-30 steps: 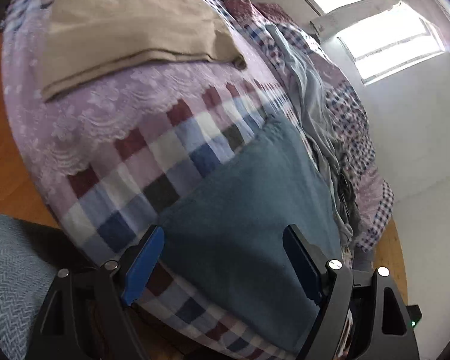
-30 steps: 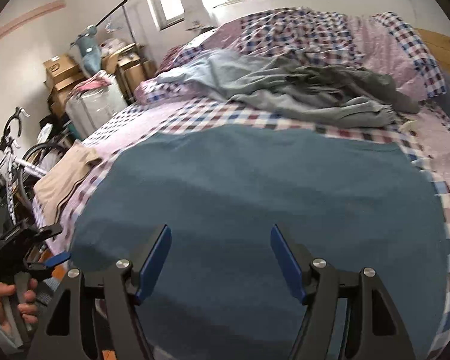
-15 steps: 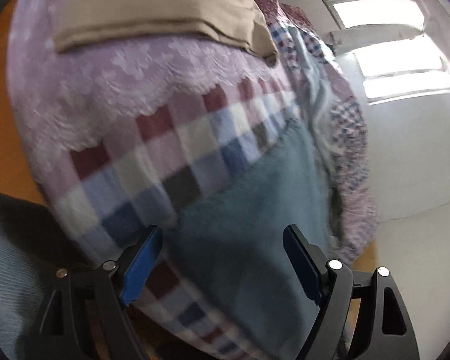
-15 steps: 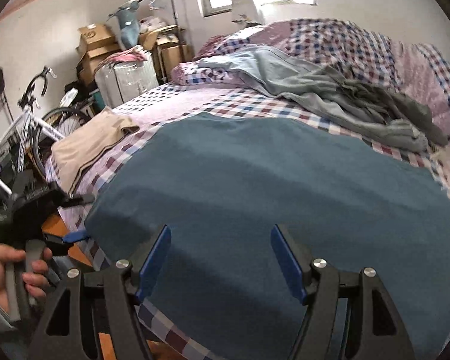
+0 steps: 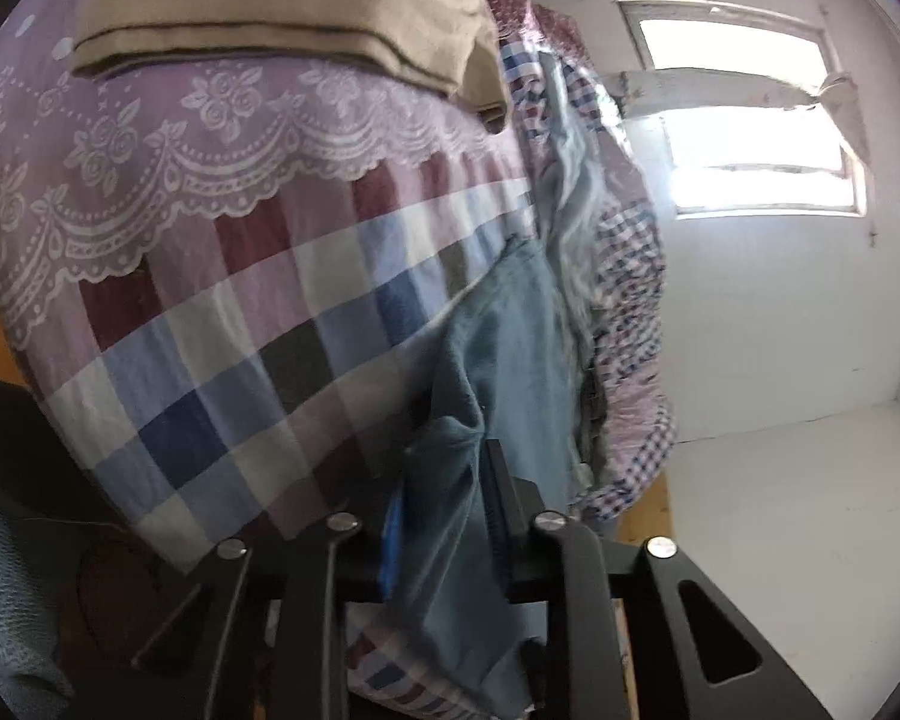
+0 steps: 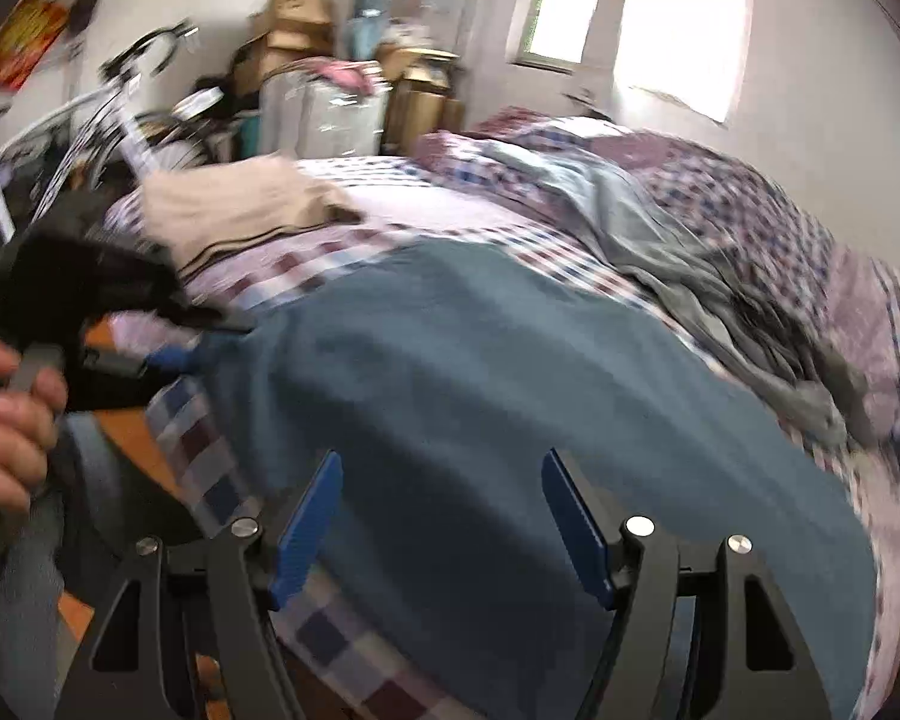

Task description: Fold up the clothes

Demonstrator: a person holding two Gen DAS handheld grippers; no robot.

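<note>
While half a second ago both stood open, the left gripper [image 5: 444, 516] has now clamped the teal garment's [image 6: 510, 372] corner on the checked bedspread [image 5: 258, 324] — right gripper [image 6: 441, 525] spread wide, empty — a fold looks ready.

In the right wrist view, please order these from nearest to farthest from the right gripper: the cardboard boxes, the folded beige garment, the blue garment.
From the right gripper:
1. Blue garment, spread right in front, between the open fingers.
2. Folded beige garment, farther up the bed, to the left.
3. Cardboard boxes, against the far wall.

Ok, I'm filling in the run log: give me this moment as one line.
left gripper: shut on teal cloth corner | right gripper: open above near edge | tan garment: folded on bed
</note>
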